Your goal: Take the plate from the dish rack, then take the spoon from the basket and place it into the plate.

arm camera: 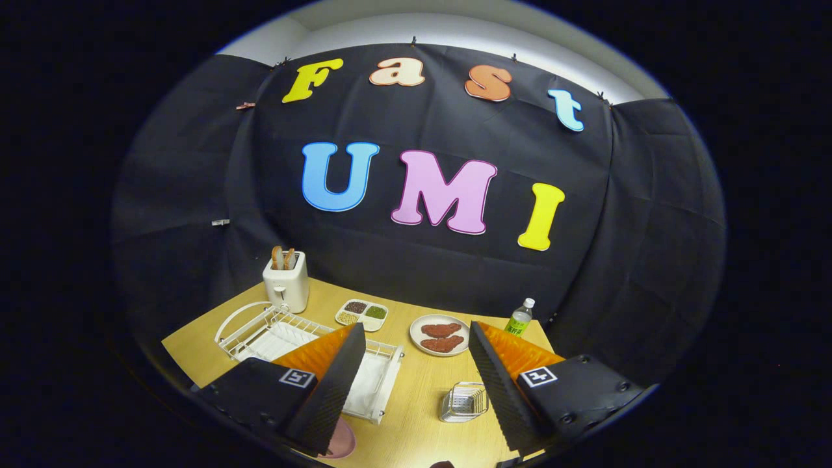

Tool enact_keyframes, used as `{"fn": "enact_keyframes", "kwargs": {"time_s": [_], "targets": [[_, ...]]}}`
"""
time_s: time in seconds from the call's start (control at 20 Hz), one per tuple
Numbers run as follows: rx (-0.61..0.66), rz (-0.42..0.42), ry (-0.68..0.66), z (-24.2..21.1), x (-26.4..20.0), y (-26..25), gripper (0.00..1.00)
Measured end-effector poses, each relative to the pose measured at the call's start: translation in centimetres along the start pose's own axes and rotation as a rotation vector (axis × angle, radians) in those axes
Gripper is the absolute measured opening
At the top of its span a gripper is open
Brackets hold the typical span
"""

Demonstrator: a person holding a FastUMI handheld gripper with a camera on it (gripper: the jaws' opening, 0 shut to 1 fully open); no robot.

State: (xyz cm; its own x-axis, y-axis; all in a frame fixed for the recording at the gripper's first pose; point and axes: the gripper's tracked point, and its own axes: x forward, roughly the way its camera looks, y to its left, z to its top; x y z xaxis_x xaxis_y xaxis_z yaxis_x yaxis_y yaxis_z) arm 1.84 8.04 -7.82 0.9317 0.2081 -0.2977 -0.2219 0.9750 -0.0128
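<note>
Held above the near edge of the table, the gripper point(416, 364) has its two fingers spread wide with nothing between them. I count one white wire dish rack point(260, 328) on a white drip tray, partly behind the left finger; one pink round plate point(343, 442), a sliver of which peeks out below the left fingertip, lying flat on the table just beside the rack's near corner; and one small clear wire basket point(463, 402) just inside the right finger, its contents too small to make out, so I cannot tell whether a spoon is in it. Beyond the fingers sit one white plate with two reddish-brown meat pieces point(441, 336), one white divided dish holding dark, green and pale grains point(362, 314), one white toaster with two slices of bread standing in it point(286, 281), and one clear bottle with a green label and white cap point(520, 318). Everything rests on a light wooden tabletop point(416, 416), backed by black cloth walls under a pale ceiling.
</note>
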Motion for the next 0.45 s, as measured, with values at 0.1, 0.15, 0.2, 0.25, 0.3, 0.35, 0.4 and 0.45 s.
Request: {"fn": "enact_keyframes", "kwargs": {"time_s": [0.1, 0.15, 0.2, 0.25, 0.3, 0.35, 0.4, 0.45], "targets": [[0.012, -0.008, 0.001, -0.03, -0.01, -0.23, 0.98], [0.015, -0.01, 0.004, -0.16, 0.05, -0.33, 0.98], [0.015, -0.012, 0.009, -0.27, 0.07, -0.51, 0.98], [0.013, -0.018, 0.008, -0.22, 0.07, -0.72, 0.98], [0.015, -0.022, 0.002, -0.08, 0.08, -0.82, 0.98], [0.018, -0.024, 0.003, -0.06, 0.02, -0.83, 0.98], [0.02, -0.027, 0.001, -0.06, -0.01, -0.89, 0.98], [0.02, -0.029, 0.001, -0.11, -0.02, -0.98, 0.98]]}}
